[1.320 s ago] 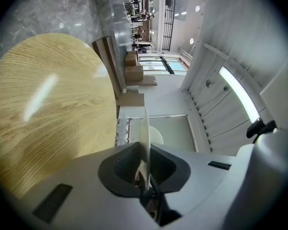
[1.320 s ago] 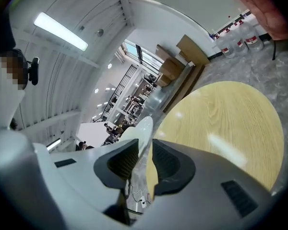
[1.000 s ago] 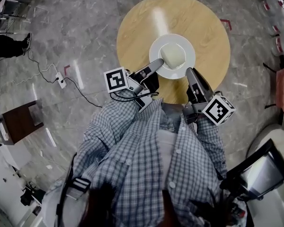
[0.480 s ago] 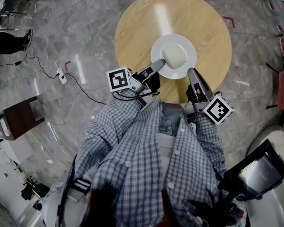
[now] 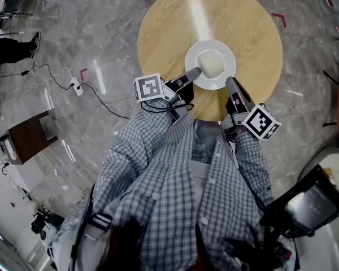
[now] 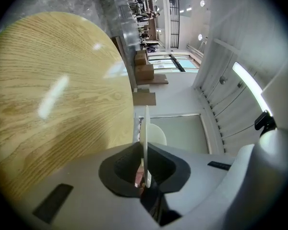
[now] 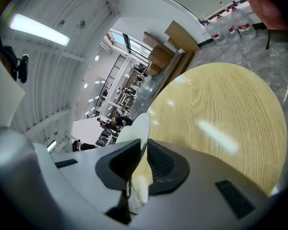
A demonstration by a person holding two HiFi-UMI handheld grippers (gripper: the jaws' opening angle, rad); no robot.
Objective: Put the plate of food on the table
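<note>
The left gripper point(image 5: 195, 71) and the right gripper point(image 5: 230, 82) are each clamped on opposite rims of the white plate point(image 5: 226, 51), which is held with its food point(image 5: 212, 64) near the round surface's point(image 5: 169, 33) near edge.

A white round plate point(image 5: 225, 51) is held over the round light wooden table point(image 5: 164, 33), slightly toward 6 o'clock of its middle. A pale lump of food point(image 5: 212, 64) is set at the plate's centre. The rim is clamped at 8 o'clock by the left gripper point(image 5: 196, 71) and at 5 o'clock by the right gripper point(image 5: 229, 81).
</note>
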